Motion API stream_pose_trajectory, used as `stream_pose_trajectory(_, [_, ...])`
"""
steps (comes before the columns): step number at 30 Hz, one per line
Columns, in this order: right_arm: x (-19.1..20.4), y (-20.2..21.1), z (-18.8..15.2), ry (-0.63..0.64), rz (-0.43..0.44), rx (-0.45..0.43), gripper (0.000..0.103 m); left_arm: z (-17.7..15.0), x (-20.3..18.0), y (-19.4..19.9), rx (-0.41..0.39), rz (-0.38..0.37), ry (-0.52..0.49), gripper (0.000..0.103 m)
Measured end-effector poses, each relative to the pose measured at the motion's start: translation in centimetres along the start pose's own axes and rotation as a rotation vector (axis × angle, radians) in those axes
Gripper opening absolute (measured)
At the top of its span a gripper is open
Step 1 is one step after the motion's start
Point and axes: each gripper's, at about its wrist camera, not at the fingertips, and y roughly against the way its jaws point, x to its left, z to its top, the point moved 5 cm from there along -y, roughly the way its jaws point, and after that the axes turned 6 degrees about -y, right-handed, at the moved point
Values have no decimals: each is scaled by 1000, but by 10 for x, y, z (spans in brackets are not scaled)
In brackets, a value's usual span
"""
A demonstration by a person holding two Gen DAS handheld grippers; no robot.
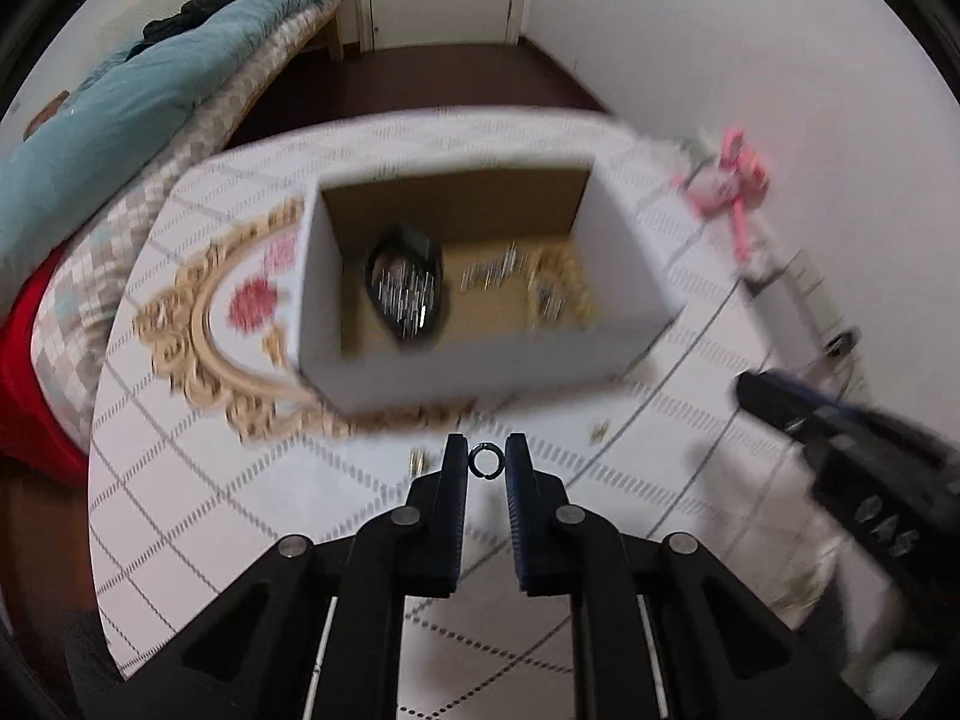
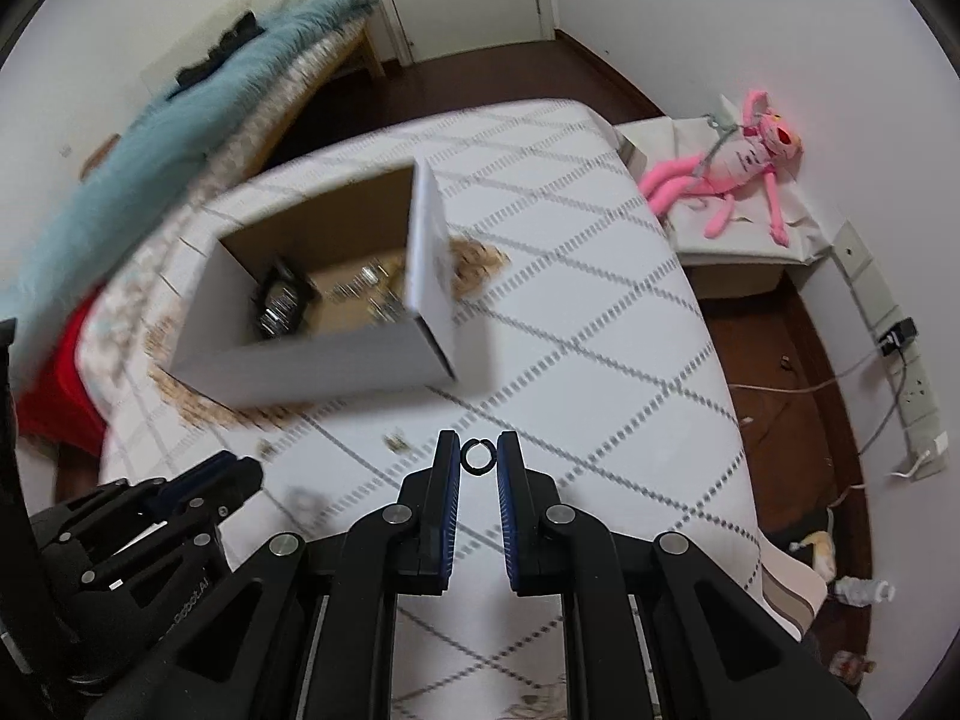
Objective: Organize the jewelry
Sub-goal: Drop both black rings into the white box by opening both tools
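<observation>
A white cardboard box point(image 1: 462, 375) stands open on the patterned tablecloth point(image 1: 180, 480); it also shows in the right wrist view point(image 2: 312, 363). Inside lie a black watch point(image 1: 405, 288), silvery pieces point(image 1: 489, 273) and gold jewelry point(image 1: 561, 291), all blurred. My left gripper point(image 1: 486, 461) is shut on a small dark ring point(image 1: 486, 461) just in front of the box. My right gripper point(image 2: 478, 456) is shut on a second dark ring point(image 2: 478, 456) to the right of the box. Small loose pieces point(image 2: 394, 443) lie on the cloth.
A gold ornate frame print point(image 1: 198, 324) lies under the box. A bed with a teal blanket point(image 1: 120, 108) is at the left. A pink plush toy point(image 2: 729, 171) sits on a low stand at the right. Power strip and cables point(image 2: 900, 360) run along the right wall.
</observation>
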Motion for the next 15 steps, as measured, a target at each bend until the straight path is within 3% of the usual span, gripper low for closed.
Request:
stream_pose_trajectory(6, [32,5,57,-5,156,9,13,66,21,9,-6,-123,74,10])
stream_pose_trajectory(14, [63,-49,111,57,170,137,13,108,48,-14,60,-92,97,13])
stream_pose_trajectory(15, [64,-56,114,55,166,157,13,111,51,-18,77,-79,100,20])
